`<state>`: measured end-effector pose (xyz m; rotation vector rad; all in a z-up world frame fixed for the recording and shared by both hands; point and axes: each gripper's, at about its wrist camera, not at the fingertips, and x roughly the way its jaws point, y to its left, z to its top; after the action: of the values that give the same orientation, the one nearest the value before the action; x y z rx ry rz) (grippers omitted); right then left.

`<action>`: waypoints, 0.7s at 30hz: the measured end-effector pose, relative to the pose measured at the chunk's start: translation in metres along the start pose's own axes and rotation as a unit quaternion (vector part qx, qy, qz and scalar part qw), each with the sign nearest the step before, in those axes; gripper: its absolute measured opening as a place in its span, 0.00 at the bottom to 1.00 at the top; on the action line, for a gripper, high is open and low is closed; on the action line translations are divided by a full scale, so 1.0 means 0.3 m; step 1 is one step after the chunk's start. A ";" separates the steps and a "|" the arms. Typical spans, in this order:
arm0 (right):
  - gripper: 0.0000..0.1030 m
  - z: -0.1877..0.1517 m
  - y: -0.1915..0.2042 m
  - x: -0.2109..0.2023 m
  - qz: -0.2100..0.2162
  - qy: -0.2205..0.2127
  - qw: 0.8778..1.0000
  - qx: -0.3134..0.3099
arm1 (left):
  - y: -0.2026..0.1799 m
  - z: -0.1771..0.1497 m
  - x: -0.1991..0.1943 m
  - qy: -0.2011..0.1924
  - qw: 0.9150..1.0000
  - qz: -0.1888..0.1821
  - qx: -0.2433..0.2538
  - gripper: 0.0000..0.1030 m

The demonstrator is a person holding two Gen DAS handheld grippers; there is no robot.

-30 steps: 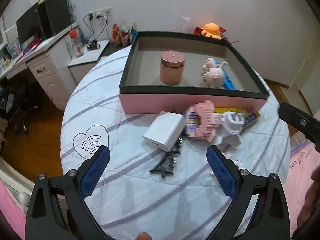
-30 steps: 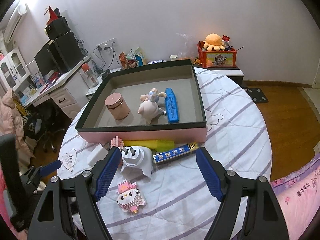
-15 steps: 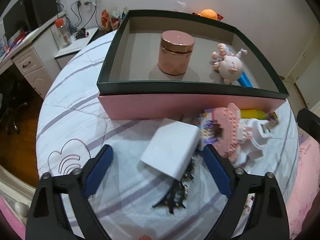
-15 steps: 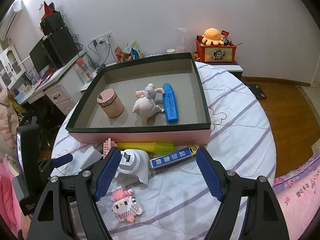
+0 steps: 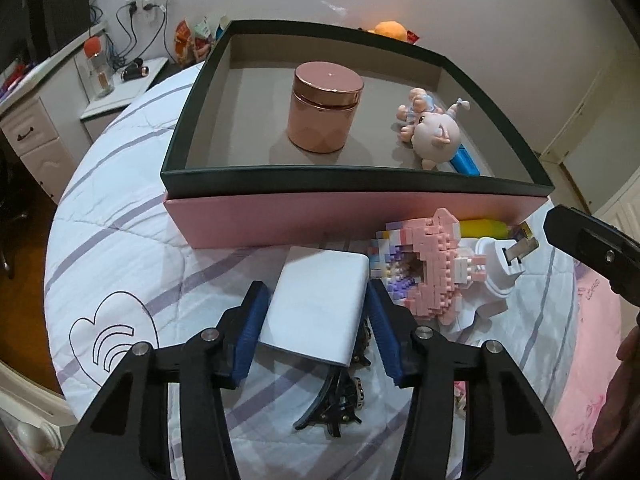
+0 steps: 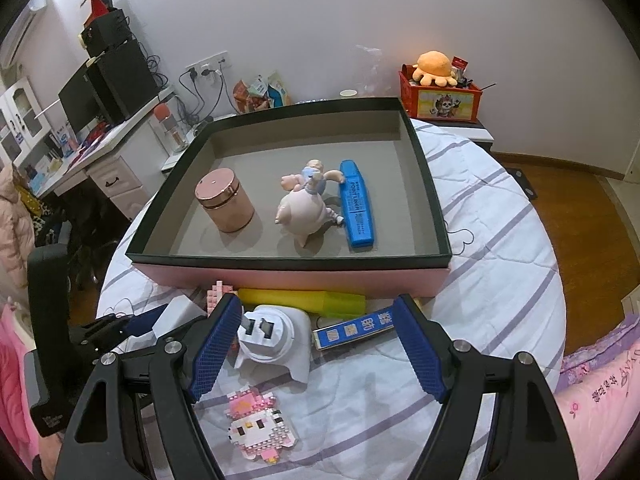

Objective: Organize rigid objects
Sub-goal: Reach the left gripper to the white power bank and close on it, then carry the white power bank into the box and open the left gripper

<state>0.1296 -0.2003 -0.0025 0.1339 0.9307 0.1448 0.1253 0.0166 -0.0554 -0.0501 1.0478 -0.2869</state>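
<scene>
A white rectangular box lies on the striped cloth in front of the pink tray. My left gripper straddles it, jaws closing, with both blue pads against its sides. The tray holds a rose-gold jar, a pig figure and a blue highlighter. My right gripper hangs open over a white plug adapter, a yellow highlighter and a blue-labelled bar, touching none of them.
A pink brick figure leans beside the white box, and a black hair clip lies under the left gripper. A pink-and-white brick kitten lies near the front. A desk stands left, pink bedding right.
My left gripper came forward and down onto the white box, and its jaws narrowed from wide open to the box's sides. The right gripper crept forward, its jaws unchanged.
</scene>
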 end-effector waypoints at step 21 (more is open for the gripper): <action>0.77 -0.014 -0.014 -0.024 0.003 -0.006 1.000 0.005 | 0.015 -0.039 -0.134 -0.042 0.999 0.023 -0.006 0.41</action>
<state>0.1222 -0.2054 0.0000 0.1460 0.9200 0.1454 0.0975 0.0325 -0.0280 -0.0479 0.9651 -0.2343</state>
